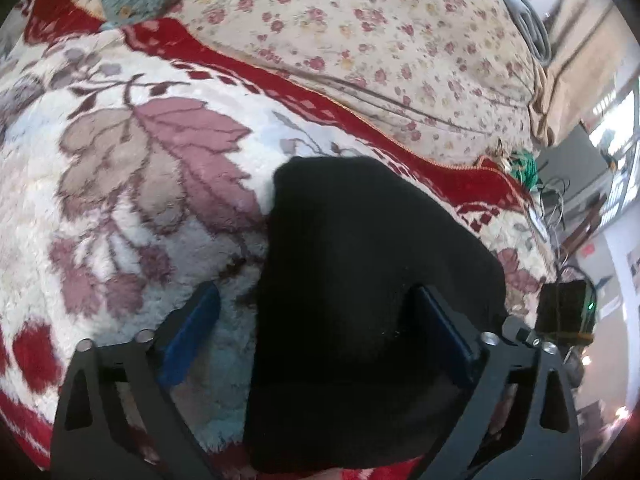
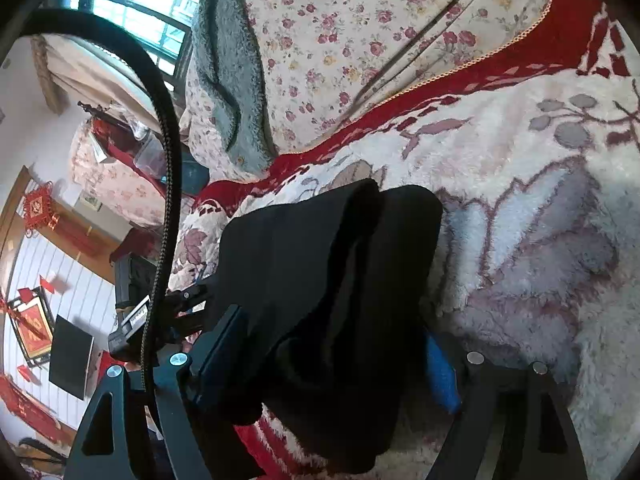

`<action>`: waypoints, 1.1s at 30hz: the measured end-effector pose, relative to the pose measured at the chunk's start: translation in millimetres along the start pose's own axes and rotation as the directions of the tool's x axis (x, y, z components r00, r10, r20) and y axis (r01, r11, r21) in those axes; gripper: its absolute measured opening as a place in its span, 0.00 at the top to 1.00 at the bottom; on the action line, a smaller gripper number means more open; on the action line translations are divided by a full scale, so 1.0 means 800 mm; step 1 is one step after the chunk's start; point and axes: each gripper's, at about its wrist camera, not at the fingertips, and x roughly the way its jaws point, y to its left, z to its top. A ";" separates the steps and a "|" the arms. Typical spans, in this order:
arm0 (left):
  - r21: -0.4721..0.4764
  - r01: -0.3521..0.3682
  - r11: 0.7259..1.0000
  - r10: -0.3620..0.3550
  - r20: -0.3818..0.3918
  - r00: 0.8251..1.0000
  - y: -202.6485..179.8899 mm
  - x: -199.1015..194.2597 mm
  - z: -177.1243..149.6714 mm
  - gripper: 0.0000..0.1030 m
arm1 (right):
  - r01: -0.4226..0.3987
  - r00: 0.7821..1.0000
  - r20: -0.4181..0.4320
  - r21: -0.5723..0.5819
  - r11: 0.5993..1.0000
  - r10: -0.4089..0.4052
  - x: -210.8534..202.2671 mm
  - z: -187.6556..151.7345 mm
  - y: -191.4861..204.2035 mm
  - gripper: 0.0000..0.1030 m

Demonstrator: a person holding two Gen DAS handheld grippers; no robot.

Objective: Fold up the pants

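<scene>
Black cloth, the pants [image 1: 360, 280], lay as a compact bundle on the plush floral blanket [image 1: 120, 180] with its red border, and we judged the folding to be nearly finished. In the left wrist view the bundle showed a squared top edge and rounded corners, lying flat. In the right wrist view we saw several layers stacked, with one ridge standing up along the middle, so the stack was not fully smoothed.

Our left gripper [image 1: 316, 328] stood wide, its blue pads on either side of the near end of the bundle; we saw no pinch in the cloth. Our right gripper [image 2: 332, 360] was likewise spread wide around its end of the stack, one pad close against the fabric but not visibly squeezing it.

What remained, as we judged it, was little: perhaps pressing down that ridge and drawing both tools clear.
</scene>
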 end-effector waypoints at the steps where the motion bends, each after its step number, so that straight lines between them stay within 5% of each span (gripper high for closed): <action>1: 0.025 -0.016 1.000 0.015 0.013 1.000 -0.005 0.001 -0.003 0.01 | -0.001 1.000 0.001 -0.010 1.000 0.001 0.000 0.000 0.000 0.23; 8: 0.065 -0.035 0.997 0.034 0.013 0.999 -0.006 0.009 -0.001 0.04 | 0.011 0.999 0.041 -0.045 0.999 -0.009 -0.003 -0.006 -0.004 0.42; 9: 0.070 -0.032 0.997 0.031 0.013 0.999 -0.008 0.009 -0.001 0.09 | 0.012 0.999 0.048 -0.050 0.999 -0.009 -0.003 -0.007 -0.003 0.43; 11: 0.105 0.005 0.994 -0.006 0.008 1.000 -0.014 0.006 -0.004 0.35 | 0.020 0.998 0.057 -0.071 0.997 -0.016 -0.004 -0.009 0.002 0.48; 17: 0.084 0.039 0.996 -0.044 0.048 0.998 -0.012 -0.009 -0.005 0.63 | 0.039 0.997 0.068 -0.114 0.993 -0.031 -0.011 -0.009 0.019 0.55; 25: 0.117 0.003 0.993 -0.016 0.115 0.993 -0.023 -0.044 -0.006 0.68 | 0.029 0.996 0.086 -0.161 0.986 -0.015 -0.015 0.007 0.054 0.58; 33: 0.090 -0.109 0.990 0.086 0.224 0.971 0.005 -0.111 0.020 0.68 | -0.060 0.995 0.064 -0.203 0.977 0.075 0.028 0.025 0.103 0.58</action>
